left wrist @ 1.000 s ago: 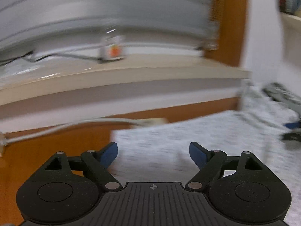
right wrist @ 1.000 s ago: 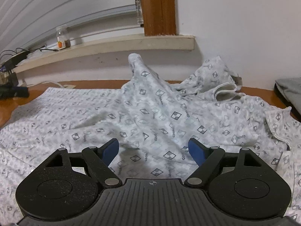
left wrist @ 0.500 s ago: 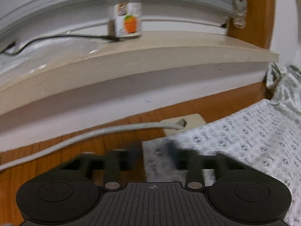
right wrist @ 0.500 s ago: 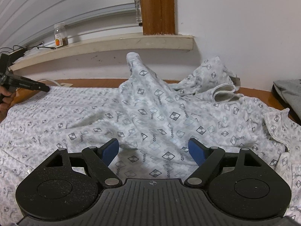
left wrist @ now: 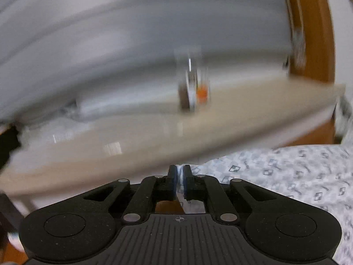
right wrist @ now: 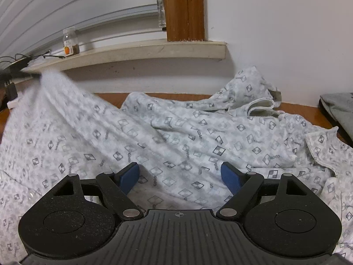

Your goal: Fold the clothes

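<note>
White cotton printed with small grey squares, the garment [right wrist: 176, 137] lay spread and rumpled over a wooden table [right wrist: 308, 110], filling nearly all the ground ahead of the right gripper [right wrist: 179, 174]. One edge of it was pinched between the blue pads of the left gripper [left wrist: 179, 176], whose jaws were closing on a thin fold of the cloth; the rest of the fabric trailed away to the right of those fingers. In the right wrist view that same corner stood lifted into a blurred peak, far off to the left of the right fingers and up near the sill. The right gripper's jaws stood wide apart, holding nothing, with the patterned cloth lying below and between them. Ahead and to the right of those fingers a bunched part with a white hemmed opening lay against the wall. Beyond the garment a pale window sill [right wrist: 154, 50] ran along the wall, carrying a small jar [right wrist: 70, 42] with an orange label, ahead and to the left. A grey cloth [right wrist: 337, 106] sat at the far right.
</note>
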